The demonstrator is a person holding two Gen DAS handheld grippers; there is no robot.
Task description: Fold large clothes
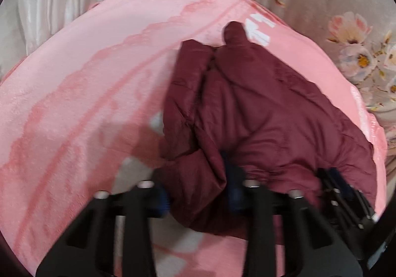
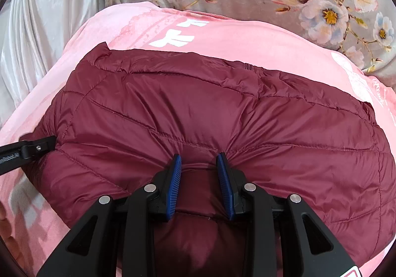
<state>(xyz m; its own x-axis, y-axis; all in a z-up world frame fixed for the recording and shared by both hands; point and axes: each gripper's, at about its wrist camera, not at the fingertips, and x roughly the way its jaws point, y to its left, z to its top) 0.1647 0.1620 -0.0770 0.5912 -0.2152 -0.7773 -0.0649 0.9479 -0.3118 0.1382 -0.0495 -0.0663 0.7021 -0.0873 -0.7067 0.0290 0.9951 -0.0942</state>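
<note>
A maroon quilted puffer jacket (image 1: pixel 259 108) lies bunched on a pink blanket (image 1: pixel 86 83). In the left wrist view my left gripper (image 1: pixel 195 185) sits at the jacket's near edge, with a thick fold of maroon fabric filling the gap between its blue pads (image 1: pixel 232 192); the picture is blurred there. My right gripper (image 1: pixel 339 185) shows at the jacket's right edge. In the right wrist view the jacket (image 2: pixel 210 108) spreads wide, and my right gripper (image 2: pixel 199 156) pinches a puckered ridge of it between its blue pads (image 2: pixel 174 185). The left gripper's tip (image 2: pixel 44 143) touches the jacket's left edge.
The pink blanket (image 2: pixel 247 41) with white lettering covers a bed. Behind it lies grey bedding with a flower print (image 2: pixel 321 9), and a white satin cloth (image 2: pixel 37 24) at the far left. Part of a hand (image 2: pixel 5 222) shows at the lower left edge.
</note>
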